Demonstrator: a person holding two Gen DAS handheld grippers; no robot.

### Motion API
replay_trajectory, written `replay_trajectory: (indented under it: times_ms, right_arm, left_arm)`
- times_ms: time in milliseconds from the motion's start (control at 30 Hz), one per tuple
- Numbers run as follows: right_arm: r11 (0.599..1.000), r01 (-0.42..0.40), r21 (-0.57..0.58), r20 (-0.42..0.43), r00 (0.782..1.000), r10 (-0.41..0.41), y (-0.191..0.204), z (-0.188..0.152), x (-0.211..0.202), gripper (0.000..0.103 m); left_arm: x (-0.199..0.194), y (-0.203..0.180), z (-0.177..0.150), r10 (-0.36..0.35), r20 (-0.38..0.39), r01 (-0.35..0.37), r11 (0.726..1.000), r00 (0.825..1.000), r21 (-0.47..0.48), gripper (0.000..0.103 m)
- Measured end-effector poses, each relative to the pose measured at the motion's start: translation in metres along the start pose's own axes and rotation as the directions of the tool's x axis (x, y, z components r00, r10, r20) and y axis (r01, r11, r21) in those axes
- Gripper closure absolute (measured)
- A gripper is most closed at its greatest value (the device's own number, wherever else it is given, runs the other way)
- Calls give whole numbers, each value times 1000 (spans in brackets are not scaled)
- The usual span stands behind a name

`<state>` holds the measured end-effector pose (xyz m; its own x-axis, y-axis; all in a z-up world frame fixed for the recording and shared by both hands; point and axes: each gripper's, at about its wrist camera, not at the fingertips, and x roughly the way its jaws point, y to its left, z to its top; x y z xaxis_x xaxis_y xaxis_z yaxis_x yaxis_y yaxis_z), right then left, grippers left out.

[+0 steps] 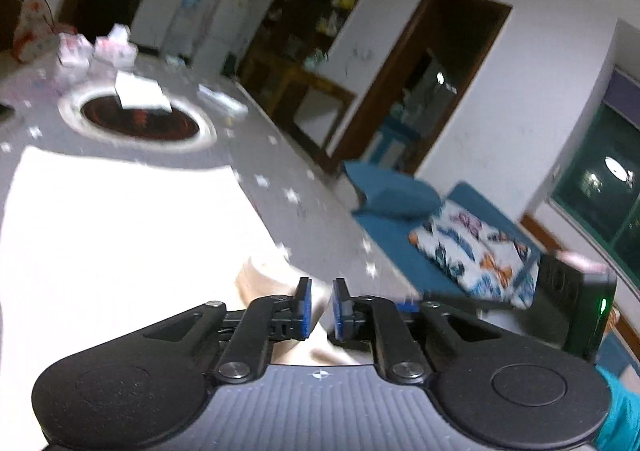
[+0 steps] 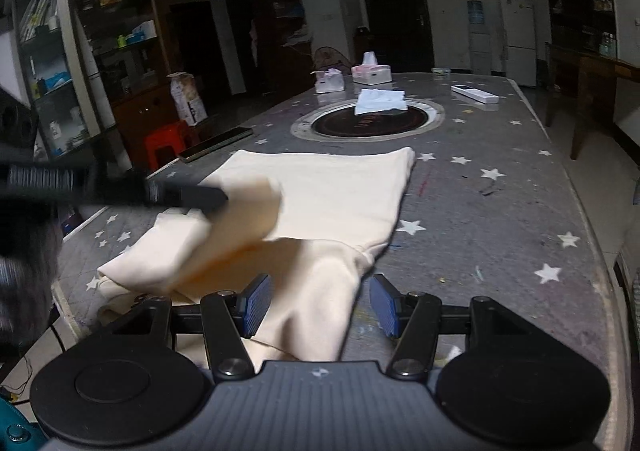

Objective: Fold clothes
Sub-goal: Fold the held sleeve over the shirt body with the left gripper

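The cream cloth lies soft and floppy on the table. My left gripper pinches a near fold; my right gripper gapes wide, holding nothing, over its near end

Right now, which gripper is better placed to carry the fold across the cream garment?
Left, likely. The left gripper has its fingers nearly closed on a lifted flap of the cream garment; the right wrist view shows that flap raised. The right gripper is open, with cloth lying loose between its fingers.
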<state>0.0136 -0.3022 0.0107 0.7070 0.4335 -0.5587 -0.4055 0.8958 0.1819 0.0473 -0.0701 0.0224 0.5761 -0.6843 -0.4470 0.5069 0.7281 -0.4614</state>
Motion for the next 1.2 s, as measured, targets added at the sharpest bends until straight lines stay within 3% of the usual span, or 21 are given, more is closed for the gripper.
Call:
replay_trajectory:
  times_ms: [67, 100, 133, 200, 400, 600, 733, 900, 1033, 1133, 1200]
  right_arm:
    - [1000, -4, -2, -1, 1000, 4, 1, 1, 2, 48]
    - [1000, -6, -3, -1, 1000, 6, 1, 2, 3, 48]
    - [1000, -7, -4, -2, 1000, 7, 2, 3, 4, 48]
    - [1000, -11, -6, -3, 1000, 11, 3, 4, 6, 48]
    - [1000, -23, -14, -9, 1000, 23, 6, 9, 13, 52]
    - [999, -34, -27, -35, 999, 33, 12, 15, 34, 59]
    - [999, -39, -36, -51, 998, 37, 15, 18, 46, 60]
    - [999, -36, -35, -66, 997, 34, 16, 17, 52, 60]
    - [999, -30, -30, -77, 997, 28, 14, 16, 55, 65]
    - [999, -26, -27, -76, 997, 24, 15, 17, 56, 77]
    - [999, -20, -28, -75, 997, 18, 16, 17, 57, 83]
  left_arm:
    - [1, 1, -6, -4, -24, 4, 1000, 1000, 0, 82]
    - [-1, 4, -8, -4, -29, 4, 1000, 1000, -4, 72]
    - [-5, 7, -9, -1, -26, 1, 1000, 1000, -6, 68]
    - [-13, 15, -11, 6, -22, -6, 1000, 1000, -10, 68]
    - [-46, 50, -13, 117, 19, -116, 992, 993, -45, 71]
    - [-74, 91, -21, 261, 23, -257, 959, 965, -116, 75]
    - [-88, 111, -30, 338, 8, -334, 932, 941, -141, 83]
    - [-100, 127, -31, 408, 1, -402, 900, 913, -170, 86]
    - [-99, 120, -20, 393, 39, -385, 912, 919, -143, 83]
    - [-83, 122, -11, 382, 35, -375, 918, 924, -130, 71]
    - [-69, 127, -7, 376, 14, -371, 919, 927, -132, 71]
